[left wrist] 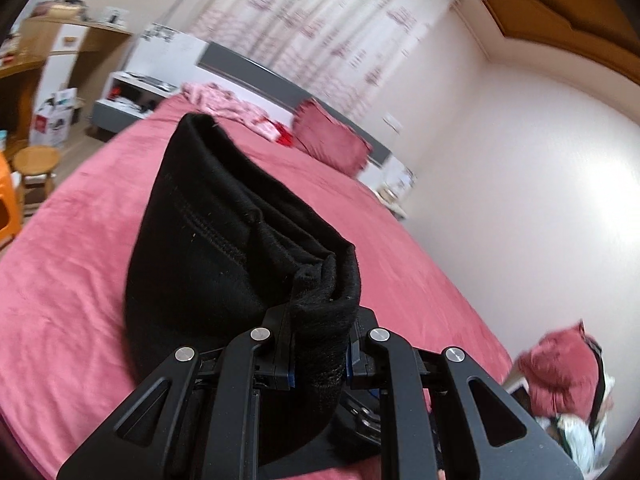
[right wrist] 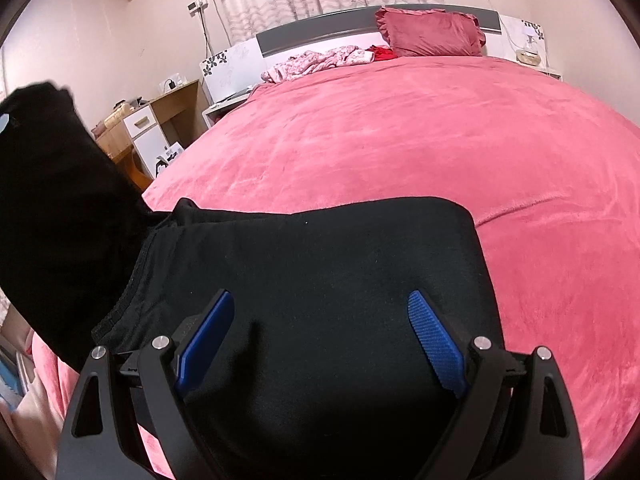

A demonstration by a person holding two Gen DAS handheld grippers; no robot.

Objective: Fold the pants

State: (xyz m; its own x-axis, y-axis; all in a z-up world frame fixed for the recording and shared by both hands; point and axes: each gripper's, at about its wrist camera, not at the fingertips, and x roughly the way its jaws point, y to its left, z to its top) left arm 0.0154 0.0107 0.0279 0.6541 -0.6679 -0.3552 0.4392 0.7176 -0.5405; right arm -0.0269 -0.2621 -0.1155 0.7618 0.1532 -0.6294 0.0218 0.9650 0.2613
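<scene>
The black pants (left wrist: 224,232) are caught between the fingers of the left gripper (left wrist: 320,344), which are pressed together on a thick, bunched edge of several fabric layers; from that pinch the cloth rises and runs forward and to the left of the fingers as a lifted, curved fold, its lower part reaching down toward the pink bedspread (left wrist: 72,288). In the right wrist view the pants (right wrist: 320,280) lie spread flat on the bedspread (right wrist: 400,140) directly beneath and ahead of the right gripper (right wrist: 320,344), whose blue-padded fingers (right wrist: 436,340) stand wide apart with only flat black cloth between them; whether the tips touch the fabric cannot be told. To the left of those fingers a raised part of the pants hangs up out of the frame. Far beyond the fingers, at the head of the bed, sit a dark pink pillow (right wrist: 432,32) and a crumpled floral garment (right wrist: 320,60).
</scene>
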